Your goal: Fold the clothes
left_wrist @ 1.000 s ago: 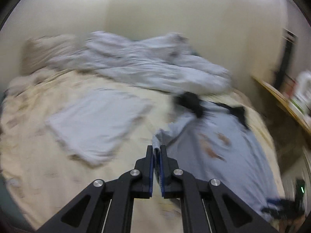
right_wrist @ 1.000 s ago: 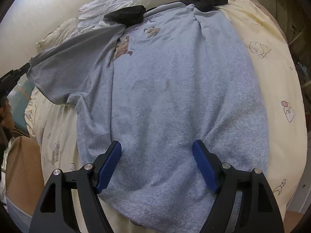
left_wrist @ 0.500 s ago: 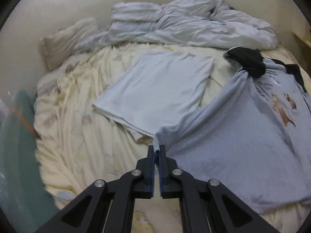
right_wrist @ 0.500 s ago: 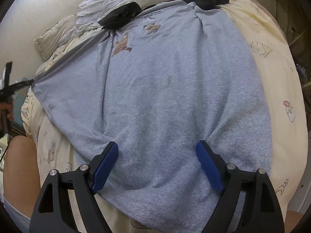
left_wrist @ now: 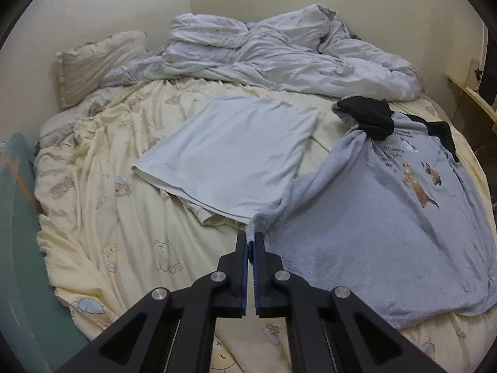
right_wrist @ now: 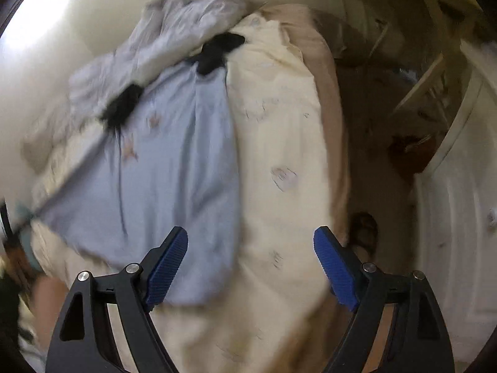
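Note:
A light blue T-shirt [left_wrist: 382, 217] with black sleeves and small animal prints lies spread on the right half of the bed. My left gripper [left_wrist: 251, 237] is shut on its lower left hem corner, which is pulled toward the camera. In the blurred right wrist view the same T-shirt [right_wrist: 174, 168] lies left of centre. My right gripper [right_wrist: 251, 242] is open, above the shirt's right edge and the cream sheet [right_wrist: 279, 168], with nothing between its fingers.
A folded white garment [left_wrist: 236, 152] lies mid-bed, left of the shirt. A crumpled grey duvet [left_wrist: 279, 59] and a pillow [left_wrist: 96, 62] fill the far end. Right of the bed stand a wooden shelf [right_wrist: 428, 71] and a white door [right_wrist: 459, 233].
My left gripper drew the shirt's corner out, so the shirt lies flatter. My right gripper swung right and rose off the middle of the shirt toward its right edge; that view is now blurred.

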The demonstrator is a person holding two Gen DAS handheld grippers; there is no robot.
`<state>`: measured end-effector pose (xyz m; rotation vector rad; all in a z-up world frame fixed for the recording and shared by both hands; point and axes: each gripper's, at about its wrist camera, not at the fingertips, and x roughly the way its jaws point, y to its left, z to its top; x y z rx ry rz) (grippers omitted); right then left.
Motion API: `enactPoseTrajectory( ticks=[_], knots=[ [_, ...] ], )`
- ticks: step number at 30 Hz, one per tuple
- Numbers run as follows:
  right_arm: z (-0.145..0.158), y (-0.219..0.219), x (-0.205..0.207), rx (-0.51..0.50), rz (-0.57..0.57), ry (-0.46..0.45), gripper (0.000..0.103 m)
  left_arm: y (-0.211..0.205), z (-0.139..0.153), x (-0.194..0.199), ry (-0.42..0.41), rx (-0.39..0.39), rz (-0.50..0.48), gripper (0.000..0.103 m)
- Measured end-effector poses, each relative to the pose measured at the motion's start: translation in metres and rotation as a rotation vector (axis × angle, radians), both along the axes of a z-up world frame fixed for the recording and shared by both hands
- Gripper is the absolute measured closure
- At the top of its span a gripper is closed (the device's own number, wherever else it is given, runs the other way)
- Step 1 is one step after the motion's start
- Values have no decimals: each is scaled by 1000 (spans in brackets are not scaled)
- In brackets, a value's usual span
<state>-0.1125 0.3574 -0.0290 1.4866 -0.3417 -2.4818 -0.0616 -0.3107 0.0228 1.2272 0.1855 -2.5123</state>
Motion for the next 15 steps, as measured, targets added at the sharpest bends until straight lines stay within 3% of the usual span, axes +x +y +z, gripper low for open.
enactPoseTrajectory(
  ticks=[3, 5, 7, 8, 11, 13, 14, 15],
  knots=[
    [-7, -8, 17, -8, 73, -62, 17, -4, -6, -3, -7, 34, 3, 101],
    [-15, -6, 23, -117, 48, -87, 20, -8, -10, -4, -6, 72, 16, 101],
    [-27, -1, 20, -263, -10, -122, 30, -11, -16, -5, -15, 97, 39, 101],
    [-33, -1, 18, -297, -32, -139, 36, -12, -19, -5, -21, 103, 50, 101],
    [-56, -5, 6, -347, -63, -210, 39, -12, -24, -5, -27, 114, 72, 101],
    [-66, -9, 4, -361, -48, -235, 59, -9, -25, -3, -26, 118, 75, 101],
    [-69, -11, 3, -358, -41, -239, 86, -8, -25, -2, -26, 120, 74, 101],
    [-64, -14, 4, -317, -35, -209, 94, -6, -24, -2, -26, 116, 70, 101]
  ],
)
